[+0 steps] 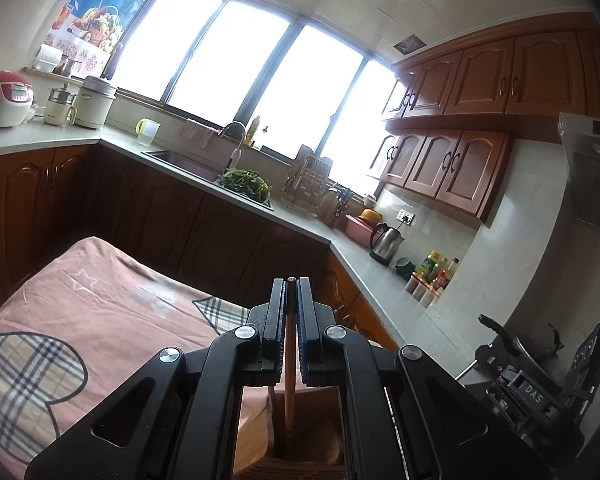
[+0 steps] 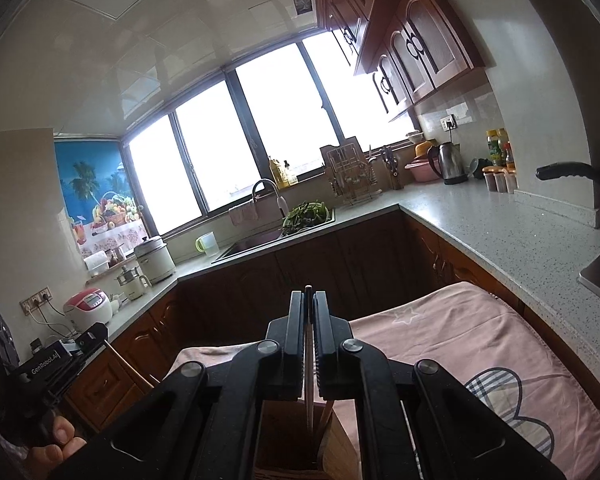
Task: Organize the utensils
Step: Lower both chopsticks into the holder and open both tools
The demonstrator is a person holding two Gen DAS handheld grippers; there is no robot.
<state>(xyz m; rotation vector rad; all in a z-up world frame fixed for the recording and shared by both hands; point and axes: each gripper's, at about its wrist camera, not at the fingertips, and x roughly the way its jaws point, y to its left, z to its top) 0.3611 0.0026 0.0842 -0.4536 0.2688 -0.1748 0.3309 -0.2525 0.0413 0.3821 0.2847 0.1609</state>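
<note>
My left gripper (image 1: pixel 291 286) is shut on a brown wooden chopstick (image 1: pixel 289 380) that stands upright between its fingers, its lower end inside a wooden utensil holder (image 1: pixel 332 446) just below. My right gripper (image 2: pixel 308 298) is shut on a thin pale utensil with a dark tip (image 2: pixel 309 392), also upright, its lower end in the wooden utensil holder (image 2: pixel 336 440). Another stick leans in that holder. The left gripper body (image 2: pixel 48 364) and the hand on it show at the lower left of the right wrist view. The right gripper body (image 1: pixel 540 392) shows at the right of the left wrist view.
A table under a pink cloth (image 1: pixel 100 320) with plaid hearts carries the holder. Behind runs a kitchen counter (image 2: pixel 500 224) with a sink (image 2: pixel 256 240), greens, a dish rack (image 1: pixel 308 184), a kettle (image 1: pixel 386 246), bottles and a rice cooker (image 1: pixel 6 98). A pan handle (image 2: pixel 568 170) juts in at right.
</note>
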